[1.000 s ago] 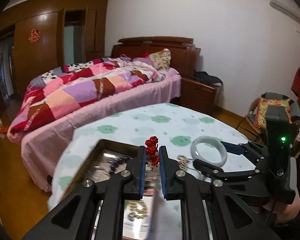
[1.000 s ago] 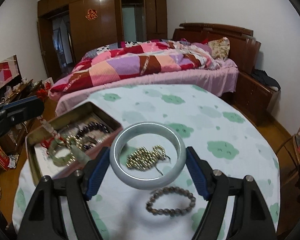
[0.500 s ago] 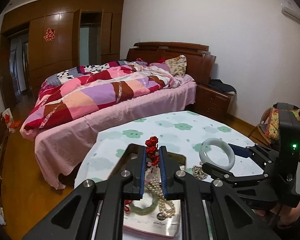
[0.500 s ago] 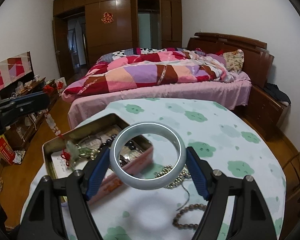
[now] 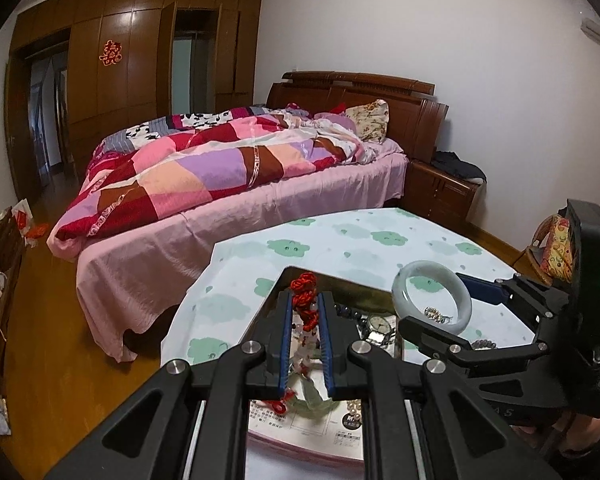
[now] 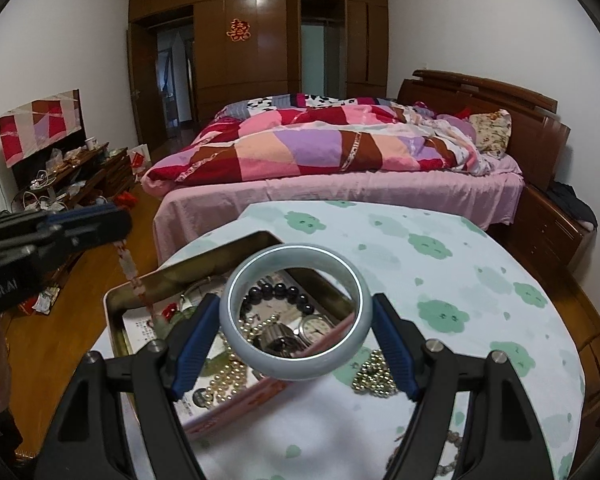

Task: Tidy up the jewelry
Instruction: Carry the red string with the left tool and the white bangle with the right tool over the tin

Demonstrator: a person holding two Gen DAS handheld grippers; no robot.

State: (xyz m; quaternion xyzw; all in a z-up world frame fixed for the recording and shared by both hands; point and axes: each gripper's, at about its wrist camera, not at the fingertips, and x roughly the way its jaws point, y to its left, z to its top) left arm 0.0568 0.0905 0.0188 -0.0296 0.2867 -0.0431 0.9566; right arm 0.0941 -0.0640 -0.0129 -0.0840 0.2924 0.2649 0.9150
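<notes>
The pale bangle [image 6: 295,316] in the right tongs [image 6: 296,344] now hangs over the open tin [image 6: 204,254], no longer above the tabletop beads [image 6: 374,374].

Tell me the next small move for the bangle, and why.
Probably lower the right hand-held gripper and release: its pads clamp the pale jade bangle, which hangs partly over the open tin, above the watch and dark beads.

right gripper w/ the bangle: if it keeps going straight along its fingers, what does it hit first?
Likely the contents of the open tin box: the dark bead bracelet and wristwatch show through the jade bangle held by the right gripper. Depth unclear.
</notes>
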